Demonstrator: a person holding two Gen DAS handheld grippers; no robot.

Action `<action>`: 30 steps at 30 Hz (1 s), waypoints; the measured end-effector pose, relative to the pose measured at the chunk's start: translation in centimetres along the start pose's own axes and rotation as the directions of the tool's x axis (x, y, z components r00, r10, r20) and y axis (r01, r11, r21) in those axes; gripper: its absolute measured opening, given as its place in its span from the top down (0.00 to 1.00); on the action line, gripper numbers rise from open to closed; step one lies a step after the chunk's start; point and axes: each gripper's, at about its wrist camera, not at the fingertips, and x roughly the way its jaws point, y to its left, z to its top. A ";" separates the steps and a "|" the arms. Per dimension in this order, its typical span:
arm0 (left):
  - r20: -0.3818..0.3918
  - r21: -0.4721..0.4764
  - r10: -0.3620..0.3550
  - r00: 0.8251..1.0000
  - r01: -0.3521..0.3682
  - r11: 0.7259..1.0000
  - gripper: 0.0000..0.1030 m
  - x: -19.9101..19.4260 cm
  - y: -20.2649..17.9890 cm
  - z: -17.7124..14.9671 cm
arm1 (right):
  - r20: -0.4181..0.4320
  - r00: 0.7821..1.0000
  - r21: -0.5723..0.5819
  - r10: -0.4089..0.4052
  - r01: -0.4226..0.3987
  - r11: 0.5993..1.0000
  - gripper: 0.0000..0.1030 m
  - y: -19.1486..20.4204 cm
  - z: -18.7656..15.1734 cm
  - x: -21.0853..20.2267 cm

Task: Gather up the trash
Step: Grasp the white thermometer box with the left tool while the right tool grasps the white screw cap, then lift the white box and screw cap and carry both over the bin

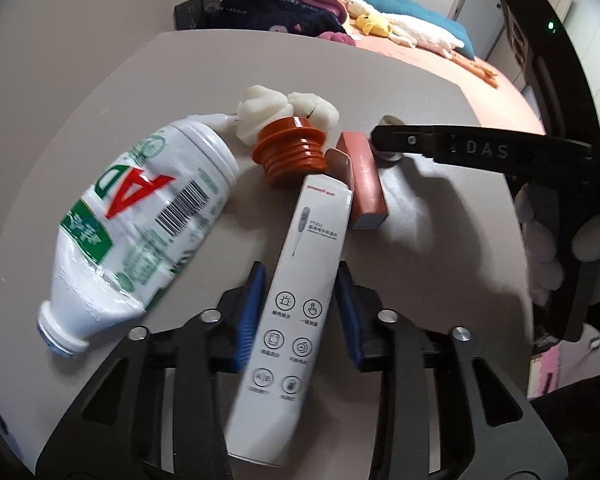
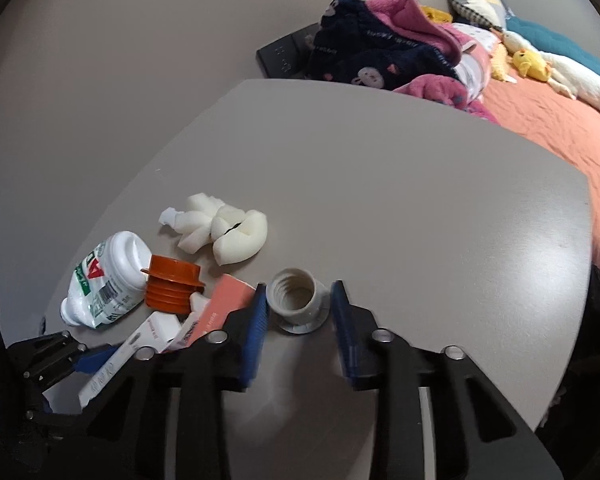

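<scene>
Black linkages of the left tool (image 1: 300, 300) fill the bottom of the left wrist view, its blue pads closed against both sides of a long white thermometer box (image 1: 296, 300), which it holds by the middle with the open flap end pointing away. That mid-length grip probably keeps the light carton from swinging.

Beyond it spreads the grey counter (image 2: 380, 180), with a bed (image 2: 560, 128) of orange sheets and soft toys behind. Trash clusters near the counter's front left: a crumpled white drink bottle (image 1: 140, 220) on its side, a wad of white foam (image 1: 284, 110), a pink box (image 1: 364, 176) touching the carton's far end, and an orange threaded plug (image 1: 292, 156) upright between bottle and pink box.

Smallest is a grey threaded cap (image 2: 298, 300), standing apart to the right. The right tool (image 2: 300, 308) straddles it, pads parted on either side, seemingly not yet touching, though the gap is hard to judge. Two pieces look set to be gathered together.
</scene>
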 end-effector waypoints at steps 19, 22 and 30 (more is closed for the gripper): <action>0.094 -0.103 -0.047 0.994 0.057 0.993 0.72 -2.6 -2.0 -0.6 | 0.049 0.996 -0.015 0.070 -0.070 0.997 0.75 -0.3 -0.2 -5.2; 0.108 -0.100 -0.055 0.993 0.066 0.993 0.72 -3.2 -3.0 -0.5 | 0.062 0.995 -0.017 0.075 -0.074 0.997 0.75 -0.5 -0.3 -6.4; 0.144 -0.095 -0.083 0.986 0.097 0.991 0.72 -4.5 -5.9 -0.3 | 0.100 0.992 -0.022 0.083 -0.081 0.996 0.75 -1.7 -1.1 -10.3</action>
